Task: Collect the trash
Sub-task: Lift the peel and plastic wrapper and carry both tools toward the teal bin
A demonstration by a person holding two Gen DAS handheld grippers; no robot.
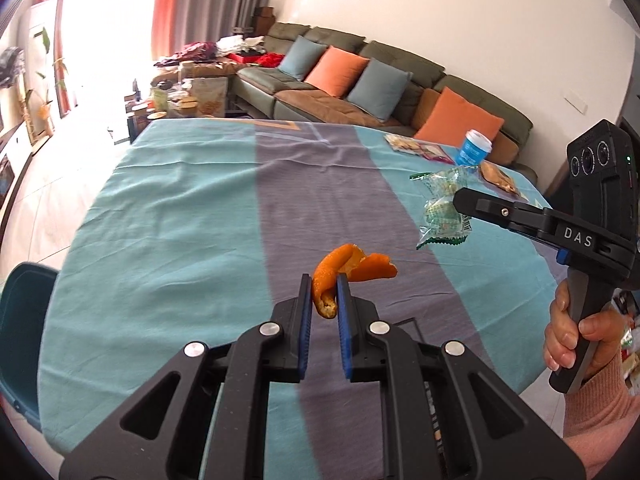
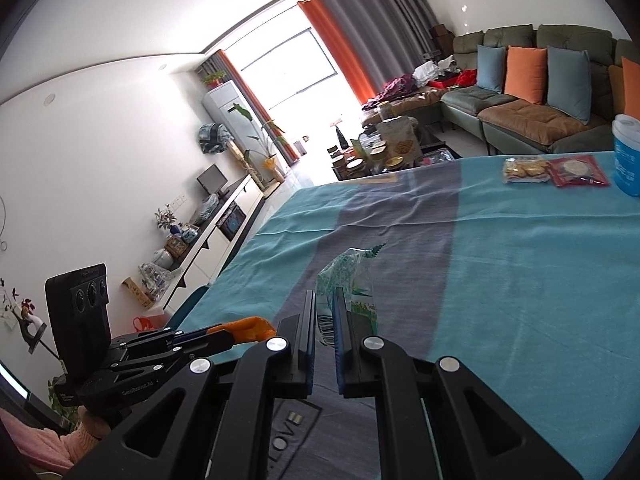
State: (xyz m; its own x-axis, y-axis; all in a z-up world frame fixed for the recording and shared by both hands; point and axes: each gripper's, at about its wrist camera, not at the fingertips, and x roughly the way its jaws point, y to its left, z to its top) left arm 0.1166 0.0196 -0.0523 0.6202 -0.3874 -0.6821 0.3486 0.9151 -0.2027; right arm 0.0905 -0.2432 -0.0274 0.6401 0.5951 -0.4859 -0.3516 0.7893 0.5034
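My left gripper (image 1: 325, 285) is shut on a curled orange peel (image 1: 352, 268) and holds it above the blue and grey tablecloth (image 1: 180, 220). My right gripper (image 2: 325, 300) is shut on a clear green-printed plastic wrapper (image 2: 348, 276) and holds it above the cloth. In the left wrist view the right gripper (image 1: 464, 200) shows at the right with the wrapper (image 1: 440, 216) hanging from it. In the right wrist view the left gripper (image 2: 224, 330) shows at the lower left with the peel (image 2: 252, 326) in it.
At the table's far right stand a blue and white cup (image 1: 474, 149), snack packets (image 1: 416, 148) and another wrapper (image 1: 498, 176). A dark teal chair (image 1: 20, 320) is at the table's left. A sofa (image 1: 360, 80) and a cluttered side table (image 1: 188, 96) lie beyond.
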